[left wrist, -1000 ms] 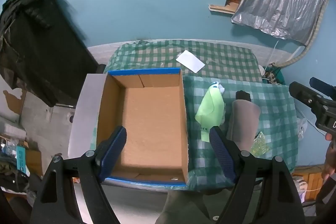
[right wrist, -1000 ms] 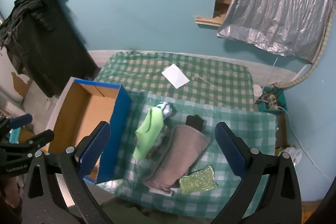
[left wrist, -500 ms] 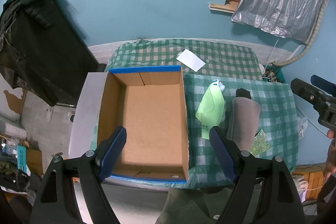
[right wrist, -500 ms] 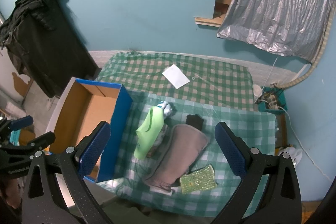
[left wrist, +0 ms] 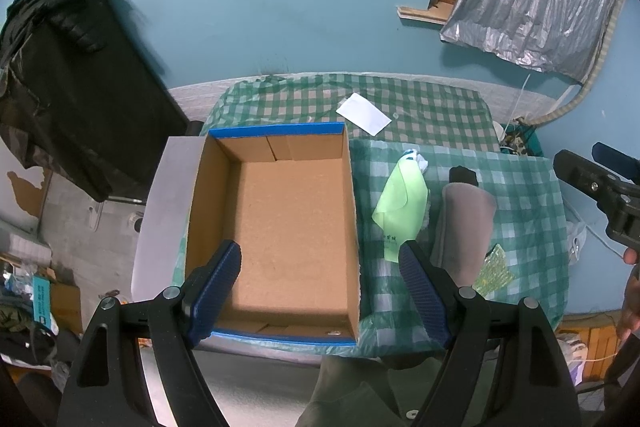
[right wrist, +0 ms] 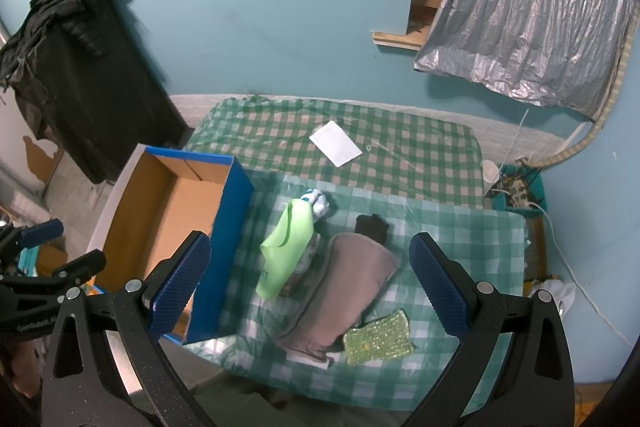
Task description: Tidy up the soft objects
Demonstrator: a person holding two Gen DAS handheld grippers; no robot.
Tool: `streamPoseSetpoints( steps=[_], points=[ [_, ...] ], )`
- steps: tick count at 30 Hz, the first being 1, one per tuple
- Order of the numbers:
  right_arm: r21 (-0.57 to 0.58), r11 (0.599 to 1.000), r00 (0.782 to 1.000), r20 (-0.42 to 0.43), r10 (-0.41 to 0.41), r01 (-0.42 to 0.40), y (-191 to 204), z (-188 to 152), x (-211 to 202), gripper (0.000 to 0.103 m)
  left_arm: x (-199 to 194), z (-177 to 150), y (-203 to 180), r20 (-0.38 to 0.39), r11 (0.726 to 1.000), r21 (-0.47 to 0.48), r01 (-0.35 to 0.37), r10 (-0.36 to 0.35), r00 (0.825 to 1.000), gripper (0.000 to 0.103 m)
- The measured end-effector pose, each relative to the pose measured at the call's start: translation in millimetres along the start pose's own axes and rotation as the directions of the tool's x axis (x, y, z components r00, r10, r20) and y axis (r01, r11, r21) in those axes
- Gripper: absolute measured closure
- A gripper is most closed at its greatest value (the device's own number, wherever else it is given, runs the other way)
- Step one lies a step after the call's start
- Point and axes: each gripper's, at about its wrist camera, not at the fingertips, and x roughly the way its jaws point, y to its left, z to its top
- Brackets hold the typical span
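Observation:
An open cardboard box (left wrist: 280, 219) with blue edges stands at the table's left; it also shows in the right wrist view (right wrist: 168, 211). To its right lie a light green cloth (right wrist: 288, 251), a grey folded cloth (right wrist: 344, 287), a small black item (right wrist: 372, 225), a white and blue sock ball (right wrist: 318, 203) and a green sparkly sponge cloth (right wrist: 378, 337). My left gripper (left wrist: 320, 291) is open, high above the box's near end. My right gripper (right wrist: 308, 287) is open, high above the green and grey cloths (left wrist: 464, 223).
A green checked cloth covers the table (right wrist: 400, 155). A white sheet of paper (right wrist: 335, 143) lies at the back. A dark garment hangs on the left (right wrist: 68, 67). A silver curtain (right wrist: 520, 7) hangs at the right. Cables and a power strip (right wrist: 516, 187) lie right of the table.
Both grippers have drifted only slightly; the left view shifted a little so the box sits a bit farther in. Nothing was taken hold of or moved on the table.

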Motion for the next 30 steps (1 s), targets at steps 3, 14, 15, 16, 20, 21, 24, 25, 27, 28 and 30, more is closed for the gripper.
streamPoseSetpoints(
  steps=[3, 14, 15, 16, 20, 21, 24, 25, 27, 28, 30],
  points=[
    [-0.002, 1.0, 1.0, 0.001, 0.0, 0.0, -1, 1, 0, 0.004, -1, -1, 0, -0.001, 1.0, 0.001, 0.001, -0.001, 1.0, 0.021],
    [0.0, 1.0, 1.0, 0.0, 0.001, -0.001, -1, 1, 0, 0.004, -2, -1, 0, 0.003, 1.0, -0.001, -0.003, 0.003, 1.0, 0.021],
    [0.0, 1.0, 1.0, 0.0, 0.002, -0.002, -1, 1, 0, 0.004, -2, -2, 0, 0.004, 1.0, -0.002, -0.003, 0.003, 1.0, 0.021],
    [0.0, 1.0, 1.0, 0.001, 0.001, -0.001, -1, 0, -1, 0.004, -2, -2, 0, 0.004, 1.0, -0.002, -0.001, 0.001, 1.0, 0.021],
    [-0.001, 1.0, 1.0, 0.001, 0.001, -0.001, -2, 0, -1, 0.004, -2, -3, -1, -0.002, 1.0, -0.004, 0.012, -0.012, 1.0, 0.021],
    [-0.001, 1.0, 1.0, 0.001, 0.001, -0.001, -2, 0, -1, 0.004, -3, -3, -2, -0.002, 1.0, -0.005, 0.013, -0.013, 1.0, 0.021],
    [-0.001, 1.0, 1.0, -0.002, -0.001, 0.001, -3, 1, -1, 0.004, -3, -3, -5, -0.002, 1.0, -0.004, 0.015, -0.015, 1.0, 0.021],
    [-0.002, 1.0, 1.0, -0.001, 0.0, 0.0, -1, -4, -1, 0.004, -2, -3, -5, -0.004, 1.0, -0.002, 0.018, -0.018, 1.0, 0.021],
    [-0.002, 1.0, 1.0, -0.002, -0.001, 0.001, -2, -6, -1, 0.004, -3, -3, -7, -0.003, 1.0, 0.005, 0.024, -0.024, 1.0, 0.021],
    [0.0, 1.0, 1.0, -0.002, -0.003, 0.003, -3, -6, -2, 0.004, -3, -4, -9, 0.0, 1.0, 0.009, 0.023, -0.023, 1.0, 0.021],
    [0.003, 1.0, 1.0, -0.002, -0.003, 0.003, -4, -7, -2, 0.004, -4, -4, -10, 0.004, 1.0, 0.014, 0.022, -0.022, 1.0, 0.021]
  ],
)
